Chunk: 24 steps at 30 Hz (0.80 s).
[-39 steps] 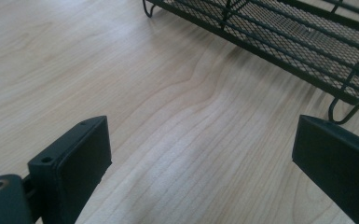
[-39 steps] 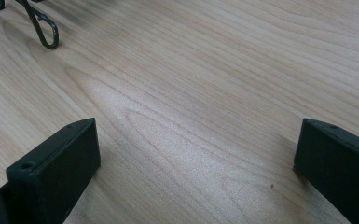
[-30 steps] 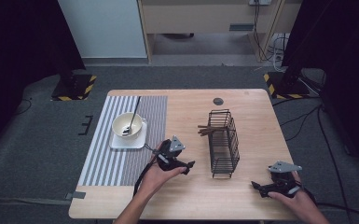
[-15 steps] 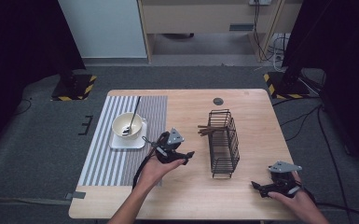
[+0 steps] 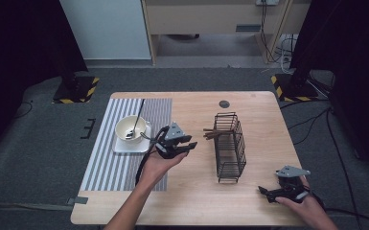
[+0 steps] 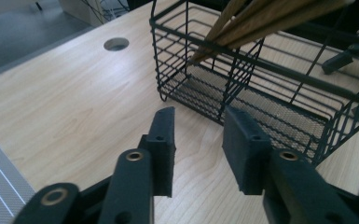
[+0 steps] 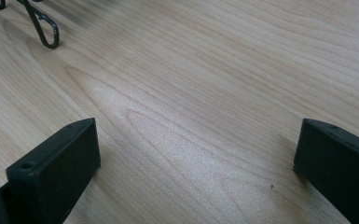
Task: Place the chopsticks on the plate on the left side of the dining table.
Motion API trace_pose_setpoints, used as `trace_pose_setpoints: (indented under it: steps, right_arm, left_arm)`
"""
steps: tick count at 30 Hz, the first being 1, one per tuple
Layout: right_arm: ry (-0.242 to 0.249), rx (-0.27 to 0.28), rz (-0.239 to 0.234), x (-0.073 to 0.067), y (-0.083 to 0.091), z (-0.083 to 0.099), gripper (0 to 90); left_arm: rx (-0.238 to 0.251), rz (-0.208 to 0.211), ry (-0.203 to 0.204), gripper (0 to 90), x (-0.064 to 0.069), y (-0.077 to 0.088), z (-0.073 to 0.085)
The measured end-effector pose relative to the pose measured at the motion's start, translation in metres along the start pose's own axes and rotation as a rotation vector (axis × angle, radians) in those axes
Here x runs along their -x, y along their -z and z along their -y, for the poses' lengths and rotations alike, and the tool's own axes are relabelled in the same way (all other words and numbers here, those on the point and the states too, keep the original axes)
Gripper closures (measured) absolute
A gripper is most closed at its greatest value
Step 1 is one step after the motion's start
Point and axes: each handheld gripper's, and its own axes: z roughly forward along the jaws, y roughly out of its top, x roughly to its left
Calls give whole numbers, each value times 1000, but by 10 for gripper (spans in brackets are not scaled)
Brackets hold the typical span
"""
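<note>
The desk (image 5: 191, 191) carries a striped mat (image 5: 124, 163) toward its left edge and a black wire basket (image 5: 230, 146) right of centre, with wooden sticks (image 5: 213, 133) poking out of the basket's far end toward the left.

Change noted: over the last second the left gripper (image 5: 184, 146) has moved from the mat's right border toward the far edge and rightward, closing on the basket. Judgement: a reach for the sticks is under way, with no contact yet.

Pose: the left forearm enters from the near edge and angles forward. The jaws point at the basket's far end, parted and empty, with the sticks (image 6: 261, 18) above and ahead.

The right gripper (image 5: 280, 191) rests near the near right corner, jaws spread wide, holding nothing.

A bowl (image 5: 130, 128) with a spoon (image 5: 136, 120) sits on a white plate on the mat, untouched.
</note>
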Motion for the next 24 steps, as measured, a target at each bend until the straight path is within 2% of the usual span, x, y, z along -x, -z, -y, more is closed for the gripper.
trace_pose_setpoints:
  steps: [9,13,16,21,24]
  right_arm:
    - [1,0,1,0,0,0,2]
    - [1,0,0,0,0,0,2]
    - [3,0,1,0,0,0,2]
    - [1,0,-1,0,0,0,2]
    - [2,0,0,0,0,0,2]
  left_arm:
    - [20,28,-58,771,7,11,-20]
    - [16,31,-88,783,8,13,-28]
    - [26,30,-93,791,7,17,-33]
    - [30,60,-119,807,7,18,-41]
    - [19,58,-142,805,9,16,-44]
